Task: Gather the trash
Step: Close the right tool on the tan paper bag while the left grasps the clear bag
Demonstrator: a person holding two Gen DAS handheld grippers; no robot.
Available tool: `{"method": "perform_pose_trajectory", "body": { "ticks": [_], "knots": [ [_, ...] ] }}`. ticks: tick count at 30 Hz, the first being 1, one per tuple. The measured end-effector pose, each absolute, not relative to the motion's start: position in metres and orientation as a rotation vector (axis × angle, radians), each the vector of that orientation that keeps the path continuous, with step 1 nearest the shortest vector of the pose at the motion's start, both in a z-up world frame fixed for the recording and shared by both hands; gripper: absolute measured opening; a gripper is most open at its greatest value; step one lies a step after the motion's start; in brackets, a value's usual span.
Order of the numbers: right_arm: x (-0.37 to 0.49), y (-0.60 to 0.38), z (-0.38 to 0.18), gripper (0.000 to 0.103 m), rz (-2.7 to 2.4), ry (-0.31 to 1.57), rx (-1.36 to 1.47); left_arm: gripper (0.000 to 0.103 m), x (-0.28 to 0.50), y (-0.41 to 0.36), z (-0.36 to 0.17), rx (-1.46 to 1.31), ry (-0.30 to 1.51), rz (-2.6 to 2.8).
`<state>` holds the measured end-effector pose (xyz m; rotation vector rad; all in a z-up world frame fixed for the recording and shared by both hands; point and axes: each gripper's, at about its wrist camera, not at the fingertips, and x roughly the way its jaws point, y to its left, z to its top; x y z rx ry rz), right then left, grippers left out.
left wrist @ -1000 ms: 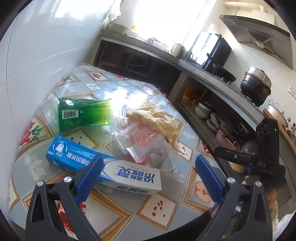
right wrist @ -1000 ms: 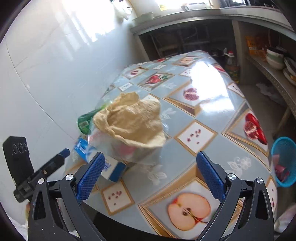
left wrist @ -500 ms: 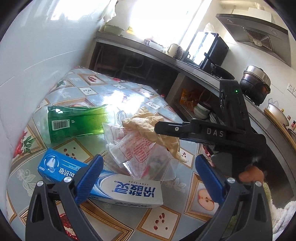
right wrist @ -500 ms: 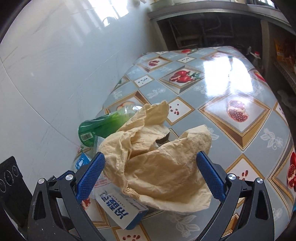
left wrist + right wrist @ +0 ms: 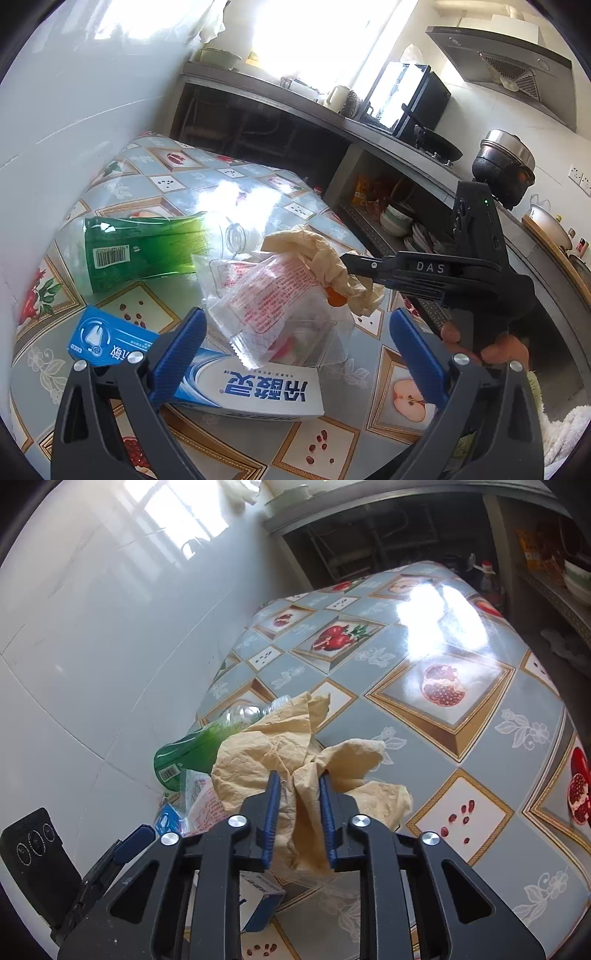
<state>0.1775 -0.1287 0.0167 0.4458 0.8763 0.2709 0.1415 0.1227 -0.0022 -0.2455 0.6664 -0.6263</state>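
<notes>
Now your right gripper (image 5: 298,794) pinches the soft, light crumpled paper (image 5: 258,760) at its middle fold, while the left gripper (image 5: 295,343) is wide open, so lift gently.

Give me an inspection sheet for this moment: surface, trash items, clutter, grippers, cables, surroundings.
Surface: table with glossy fruit-pattern cloth, against a white tiled wall.
Job's things: crumpled tan paper atop clear plastic bag; green bottle lying on its side; toothpaste box lying flat.
Clutter: nothing seen beyond the trash.
Grippers: right hand-held gripper shut on the paper; left hand-held gripper open over the box.
Cables: nothing seen.
Surroundings: kitchen counter, pots, range hood.
</notes>
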Motion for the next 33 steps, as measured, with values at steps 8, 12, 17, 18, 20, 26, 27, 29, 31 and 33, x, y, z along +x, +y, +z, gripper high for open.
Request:
{"method": "perform_pose_trajectory", "body": {
  "ticks": [8,12,17,18,20,26,27,29,31,33],
  "knots": [
    [0.167,-0.149,0.025,0.002,0.232,0.822,0.485,0.097,0.159,0.090,0.003,-0.015,0.685,-0.616],
    [0.159,-0.163,0.032,0.002,0.204,0.787,0.498,0.096,0.162,0.078,0.002,0.124,0.667,-0.591],
    [0.138,-0.183,0.039,0.002,0.181,0.754,0.509,0.089,0.157,0.061,-0.013,0.279,0.674,-0.541],
    [0.133,-0.187,0.040,0.002,0.178,0.752,0.507,0.085,0.157,0.060,-0.015,0.283,0.682,-0.539],
    [0.124,-0.194,0.039,0.002,0.176,0.756,0.513,0.081,0.159,0.060,-0.020,0.294,0.693,-0.520],
    [0.106,-0.204,0.026,0.002,0.167,0.785,0.546,0.065,0.166,0.056,-0.030,0.355,0.721,-0.464],
    [0.103,-0.206,0.024,0.002,0.165,0.789,0.551,0.062,0.166,0.056,-0.031,0.364,0.723,-0.456],
    [0.098,-0.209,0.018,0.002,0.159,0.799,0.565,0.058,0.166,0.055,-0.033,0.384,0.730,-0.445],
    [0.094,-0.212,0.013,0.002,0.157,0.808,0.578,0.054,0.165,0.055,-0.034,0.398,0.728,-0.433],
    [0.091,-0.212,0.010,0.002,0.156,0.812,0.588,0.048,0.165,0.055,-0.033,0.405,0.726,-0.429]
  ]
}}
